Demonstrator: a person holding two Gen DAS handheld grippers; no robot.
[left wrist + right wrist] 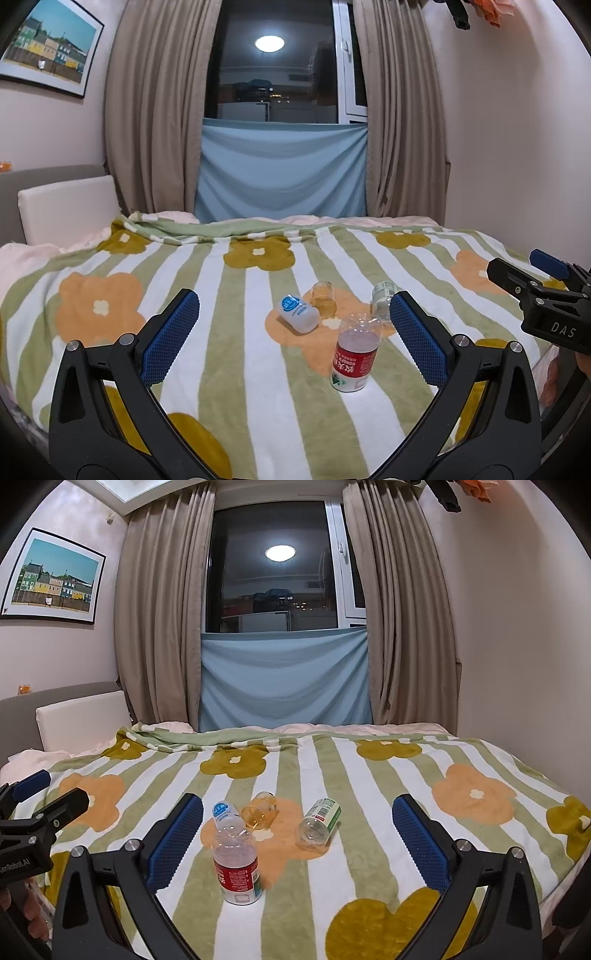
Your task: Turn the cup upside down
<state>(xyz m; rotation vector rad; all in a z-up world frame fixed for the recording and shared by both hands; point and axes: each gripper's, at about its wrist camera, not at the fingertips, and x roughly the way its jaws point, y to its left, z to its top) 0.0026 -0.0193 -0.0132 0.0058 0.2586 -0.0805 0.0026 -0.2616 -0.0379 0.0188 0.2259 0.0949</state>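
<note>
Several small cut-bottle cups sit on a striped floral blanket (229, 317). A clear cup with a red label (354, 357) stands on the blanket; it shows in the right wrist view (238, 867) too. A white cup with a blue label (297, 309) lies on its side, as do an amber cup (324, 295) and a clear green-labelled cup (320, 821). My left gripper (293, 334) is open and empty, just short of the cups. My right gripper (297, 834) is open and empty, the red-labelled cup near its left finger.
The blanket (369, 775) covers a bed against a curtained window (280, 74). A white cushion (68, 208) leans at the headboard on the left. A wall rises right of the bed. The right gripper's body (546, 299) shows at the left view's right edge.
</note>
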